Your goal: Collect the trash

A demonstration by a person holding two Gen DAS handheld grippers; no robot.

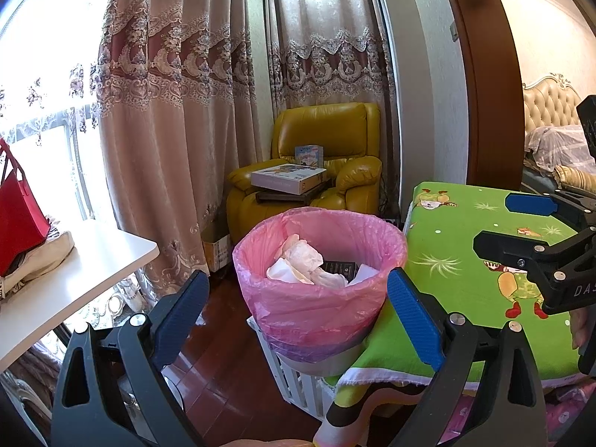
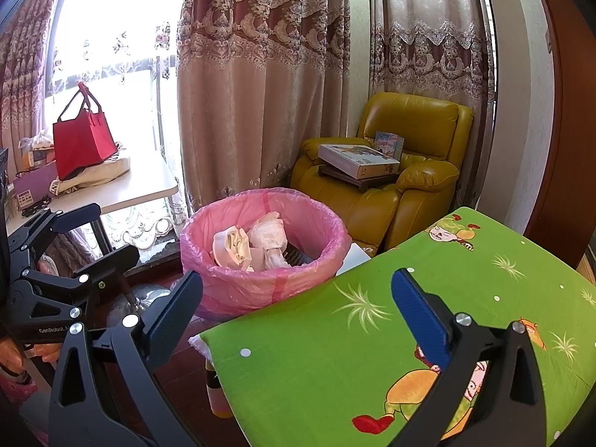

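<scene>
A bin with a pink liner (image 1: pixel 320 305) stands beside a table under a green cartoon cloth (image 1: pixel 458 223). Crumpled white paper (image 1: pixel 301 259) and a dark flat packet lie inside it. My left gripper (image 1: pixel 298 273) is open in front of the bin, with nothing between its blue pads. Over the green cloth to the right, my right gripper (image 1: pixel 492 220) is open and empty. In the right wrist view the right gripper (image 2: pixel 298 273) spans the cloth's (image 2: pixel 335 354) near corner, the bin (image 2: pixel 238 287) and its paper (image 2: pixel 249 242) lie ahead, and the left gripper (image 2: pixel 117 230) shows at the left.
A white table (image 1: pixel 85 264) at the left carries a red bag (image 2: pixel 82 145) and a beige bag. A yellow armchair (image 1: pixel 335 130) with boxes on it stands behind the bin, in front of long curtains. The floor is dark wood. A white rack stands under the bin.
</scene>
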